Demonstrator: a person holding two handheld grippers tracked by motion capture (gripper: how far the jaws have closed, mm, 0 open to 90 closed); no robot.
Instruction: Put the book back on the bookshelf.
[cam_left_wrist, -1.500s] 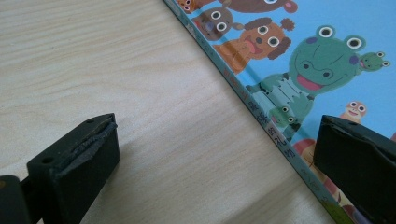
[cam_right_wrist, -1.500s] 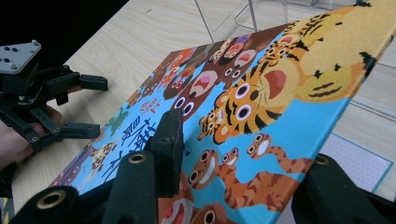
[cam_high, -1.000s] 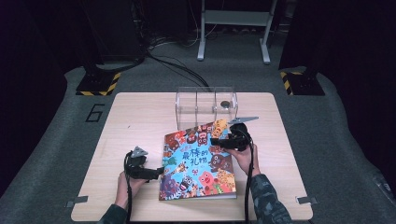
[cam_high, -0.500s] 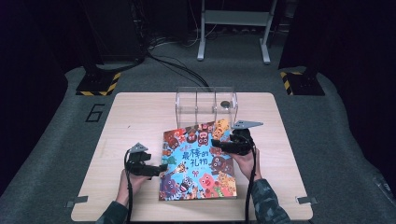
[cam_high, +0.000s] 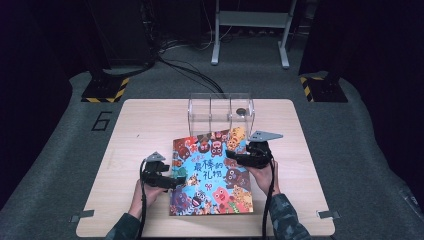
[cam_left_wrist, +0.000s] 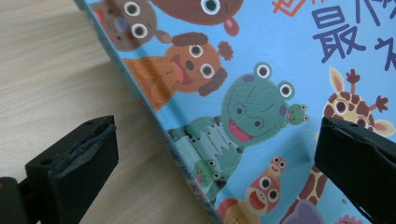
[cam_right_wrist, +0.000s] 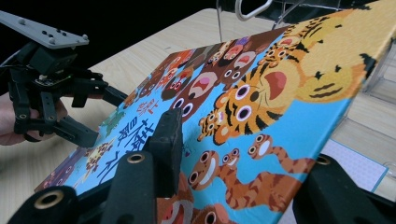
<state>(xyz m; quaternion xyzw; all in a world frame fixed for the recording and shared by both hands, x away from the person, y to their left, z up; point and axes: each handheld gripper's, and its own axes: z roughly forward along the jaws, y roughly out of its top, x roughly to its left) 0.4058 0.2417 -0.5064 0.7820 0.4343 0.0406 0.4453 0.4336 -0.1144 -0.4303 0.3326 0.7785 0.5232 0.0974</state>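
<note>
**Book cover gripped at right edge, lift just begun**

Progress: the picture book (cam_high: 212, 172) lies on the table (cam_high: 140, 130), near you, just in front of the clear acrylic box (cam_high: 220, 111). Your right gripper (cam_high: 239, 159) has the book's right edge. In the right gripper view the cover (cam_right_wrist: 261, 107) tilts up off the table, with a white page or sheet visible below it. I judge this an early stage of opening or raising the book; the spine side lies flat and nothing is turned over yet.

Fingers, right: clamped on the cover edge, one jaw on top of the printed face, the other beneath.

Fingers, left: your left gripper (cam_high: 170, 181) sits at the book's left edge. Its jaws stand wide apart, one over bare wood, one over the cover (cam_left_wrist: 261, 107), pressing on nothing that I can see.

Left to do: bring the cover further up and steady the spine side.
</note>
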